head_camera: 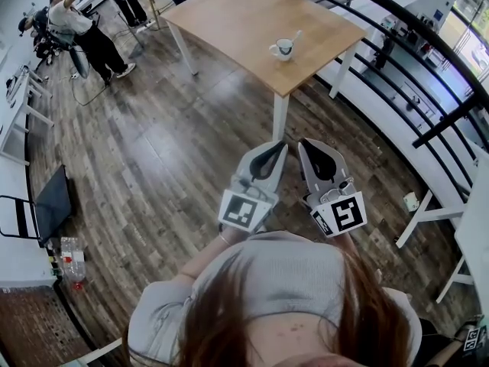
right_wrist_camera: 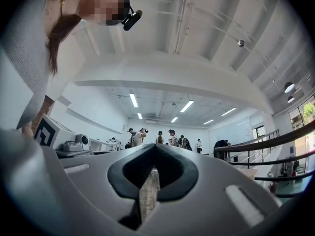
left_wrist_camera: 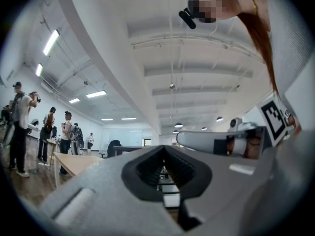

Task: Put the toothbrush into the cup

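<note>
The toothbrush is standing inside the white cup on the wooden table, well apart from the person, who is holding the left gripper and right gripper side by side, both with jaws clenched and empty.

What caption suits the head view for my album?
A toothbrush stands in the cup on the wooden table; left tool and right tool held shut, well back.

Left tool and right tool side by side (jaws together).
</note>
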Demonstrator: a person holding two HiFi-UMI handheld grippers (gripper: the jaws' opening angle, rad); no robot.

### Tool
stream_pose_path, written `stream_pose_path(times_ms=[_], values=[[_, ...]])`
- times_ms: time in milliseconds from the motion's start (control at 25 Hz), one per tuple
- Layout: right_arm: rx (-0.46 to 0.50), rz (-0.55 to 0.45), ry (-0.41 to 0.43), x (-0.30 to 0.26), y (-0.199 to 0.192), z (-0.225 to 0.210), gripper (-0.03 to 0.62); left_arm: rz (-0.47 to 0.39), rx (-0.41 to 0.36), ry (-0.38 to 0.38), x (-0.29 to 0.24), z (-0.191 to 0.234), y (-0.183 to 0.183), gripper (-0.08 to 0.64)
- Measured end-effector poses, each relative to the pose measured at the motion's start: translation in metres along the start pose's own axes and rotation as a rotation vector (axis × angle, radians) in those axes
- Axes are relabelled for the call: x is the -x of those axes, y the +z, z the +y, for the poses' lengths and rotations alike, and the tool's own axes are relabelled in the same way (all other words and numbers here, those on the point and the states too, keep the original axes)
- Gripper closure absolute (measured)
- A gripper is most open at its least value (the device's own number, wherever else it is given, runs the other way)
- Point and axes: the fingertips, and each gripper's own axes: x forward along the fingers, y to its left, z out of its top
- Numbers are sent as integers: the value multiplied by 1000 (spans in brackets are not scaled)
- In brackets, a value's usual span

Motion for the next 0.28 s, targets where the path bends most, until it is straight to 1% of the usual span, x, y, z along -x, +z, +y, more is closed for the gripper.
stream_pose_path(times_ms=[280], values=[[10,-14,0,0,2,-8,589,7,-6,3,-7,0,-8,557]])
